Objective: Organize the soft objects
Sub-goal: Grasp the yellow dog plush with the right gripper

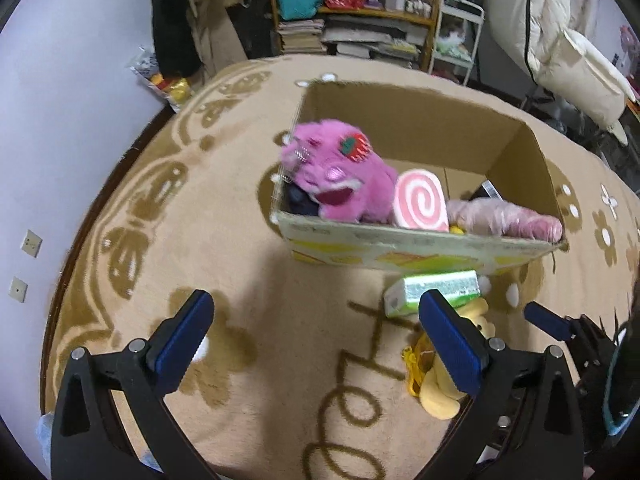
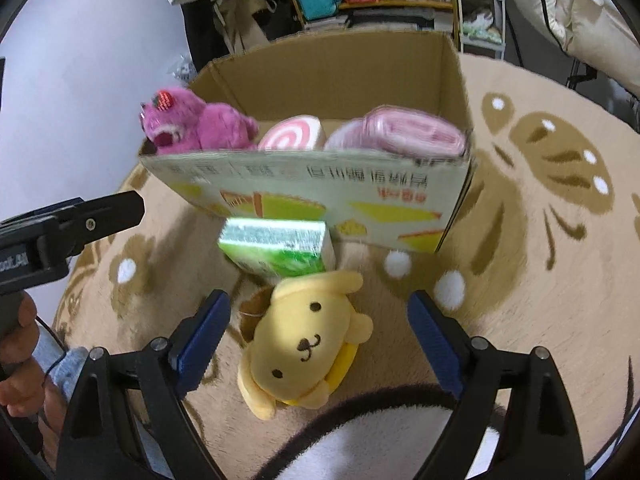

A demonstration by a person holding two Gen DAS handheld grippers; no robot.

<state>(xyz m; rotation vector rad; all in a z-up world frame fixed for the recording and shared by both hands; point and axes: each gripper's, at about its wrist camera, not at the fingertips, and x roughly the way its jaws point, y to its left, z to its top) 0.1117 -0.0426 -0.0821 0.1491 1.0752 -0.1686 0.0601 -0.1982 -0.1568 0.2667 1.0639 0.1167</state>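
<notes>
An open cardboard box [image 1: 420, 242] [image 2: 312, 188] stands on the rug. It holds a pink plush bear [image 1: 340, 172] [image 2: 192, 124], a pink swirl roll cushion [image 1: 420, 200] [image 2: 290, 136] and a rolled pink cloth in plastic [image 1: 508, 218] [image 2: 404, 132]. A green tissue pack [image 1: 432, 292] [image 2: 280, 246] lies in front of the box. A yellow dog plush [image 2: 308, 340] [image 1: 440, 384] lies on the rug between my open right gripper's [image 2: 320, 336] fingers. My left gripper [image 1: 320, 340] is open and empty over bare rug, left of the plush.
The tan patterned rug [image 1: 200, 240] covers the floor. A shelf with books and bags [image 1: 360, 12] stands behind, a cream padded chair [image 1: 568, 52] at the right. A dark-edged white fluffy item [image 2: 380, 432] lies near the bottom. The left gripper shows in the right view [image 2: 68, 228].
</notes>
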